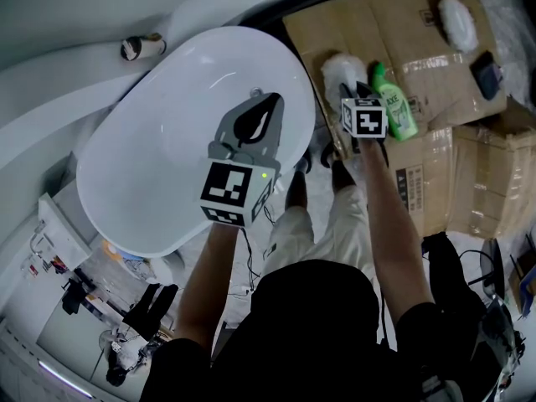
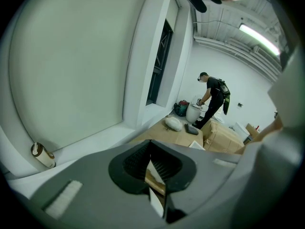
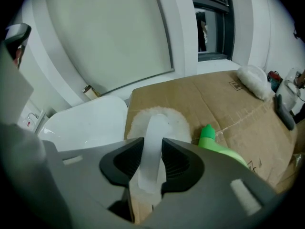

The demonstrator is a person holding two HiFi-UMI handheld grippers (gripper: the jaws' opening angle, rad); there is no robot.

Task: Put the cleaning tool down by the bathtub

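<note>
My right gripper (image 1: 356, 92) (image 3: 152, 149) is shut on the pale handle of the cleaning tool (image 3: 157, 120), a white fluffy-headed duster (image 1: 339, 67). Its head is down at the flattened cardboard (image 3: 214, 97), just right of the white bathtub (image 1: 126, 132) (image 3: 86, 123); whether it touches I cannot tell. A green bottle (image 1: 395, 105) (image 3: 214, 141) lies right beside the head. My left gripper (image 1: 266, 100) (image 2: 151, 147) hovers over the tub's basin, jaws together with nothing held.
Cardboard (image 1: 402, 23) covers the floor right of the tub, carrying a second white fluffy pad (image 1: 458, 19) and a dark object (image 1: 486, 72). Stacked boxes (image 1: 486, 182) stand at right. A small roll (image 1: 138, 47) sits on the ledge behind the tub. A person (image 2: 212, 97) works far off.
</note>
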